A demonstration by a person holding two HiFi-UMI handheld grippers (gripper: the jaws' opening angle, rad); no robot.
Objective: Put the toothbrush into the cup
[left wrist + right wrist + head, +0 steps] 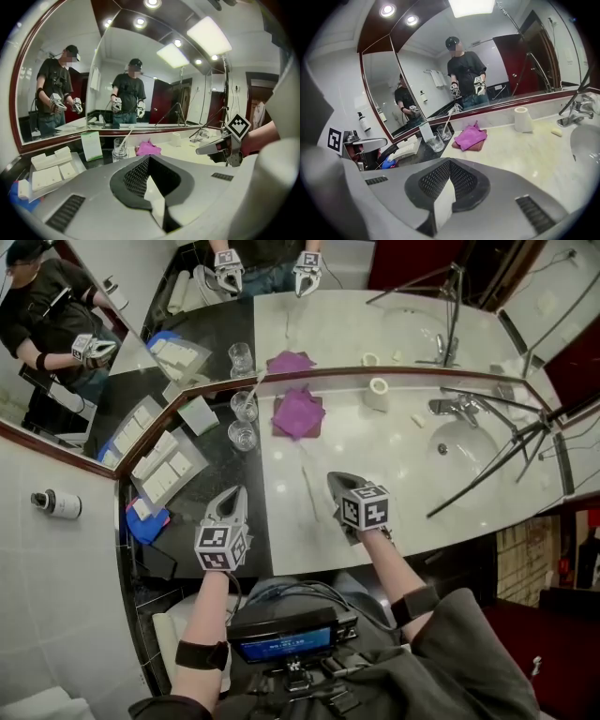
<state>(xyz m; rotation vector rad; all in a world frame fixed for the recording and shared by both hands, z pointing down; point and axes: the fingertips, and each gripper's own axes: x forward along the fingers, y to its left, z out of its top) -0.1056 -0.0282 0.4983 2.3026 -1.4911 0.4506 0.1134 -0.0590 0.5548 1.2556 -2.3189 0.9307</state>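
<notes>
Toothbrush (251, 393) stood leaning in the cup (244, 409), a clear glass on the dark left part of the bench (375, 465), close to the mirror (356, 324). Its top tilted toward the far right. A second glass (242, 436) stood just near of the cup and held nothing that showed. A pink cloth (298, 413) lay just right of both glasses on the pale stone. A white-and-green card (199, 414) stood just left of them. Farther right a toilet roll (377, 393) stood upright near the mirror, with the tap (455, 407) and the basin beyond it.

Both grippers hung over the near edge of the bench, well apart from the cup. The left gripper (234, 495) was over the dark part. Its own view showed its jaws pressed together with nothing between them, and the cup and toothbrush (125, 138) stood far ahead. The right gripper (337, 482) was over the pale stone. Its jaws were likewise closed and empty in its own view, which showed the toothbrush (447, 123) in the cup beside the pink cloth.
</notes>
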